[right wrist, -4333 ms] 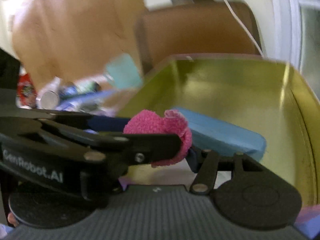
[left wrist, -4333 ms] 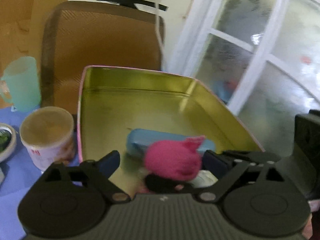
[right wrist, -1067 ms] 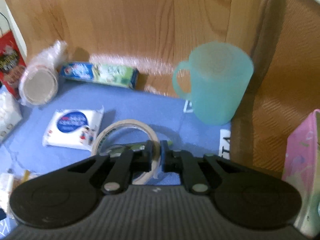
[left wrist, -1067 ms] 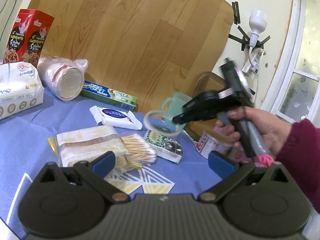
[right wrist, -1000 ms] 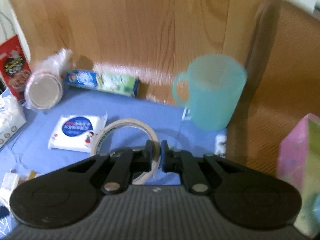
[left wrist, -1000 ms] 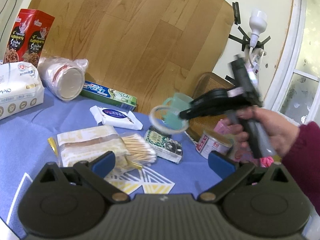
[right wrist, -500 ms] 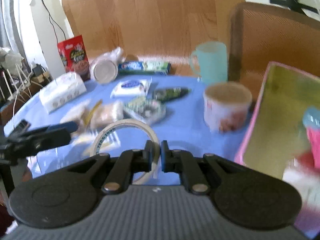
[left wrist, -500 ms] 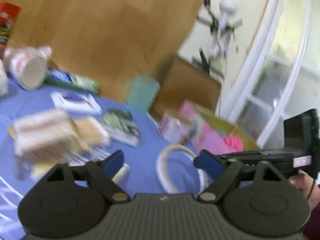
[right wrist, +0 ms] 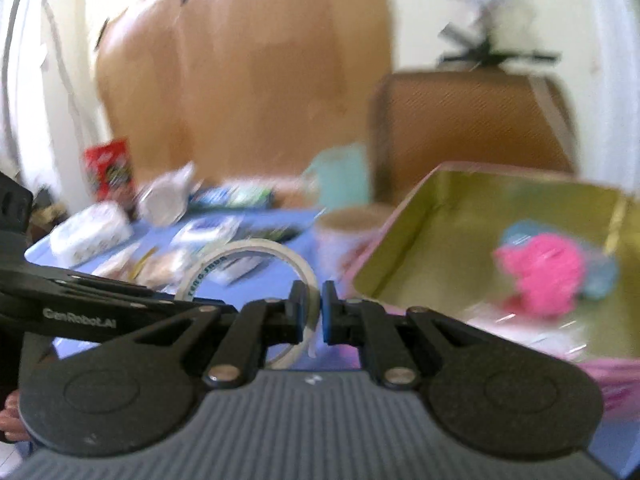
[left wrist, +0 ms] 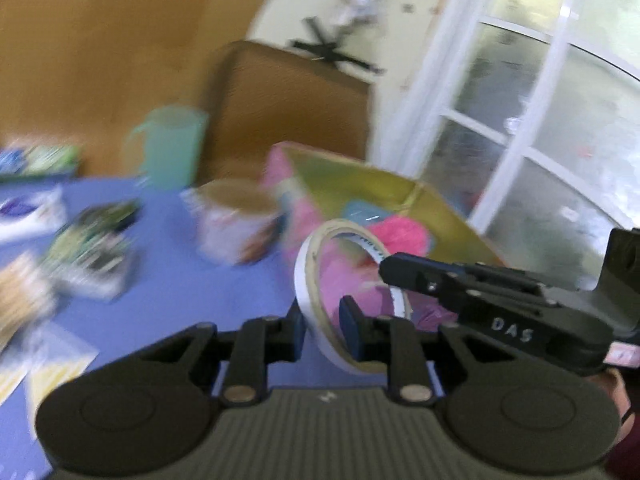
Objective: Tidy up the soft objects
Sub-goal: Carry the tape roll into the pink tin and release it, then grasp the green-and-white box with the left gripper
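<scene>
Left to right you have one teal mug [left wrist: 170,144], one paper cup [left wrist: 236,220] and one open tin [left wrist: 400,194] holding one pink knitted toy [left wrist: 402,236]. Your left gripper [left wrist: 322,322] has just closed on the single tape roll [left wrist: 316,288]; your right gripper [right wrist: 311,312] pinches the same ring, near the tin's front rim.

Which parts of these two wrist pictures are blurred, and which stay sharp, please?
Left wrist view: the blue table and its clutter smear with motion blur, and the window is washed bright; the tape roll reads fairly sharp. Right wrist view: the background smears sideways, the pink knitted item included; the right hand-held gripper stays crisp.
</scene>
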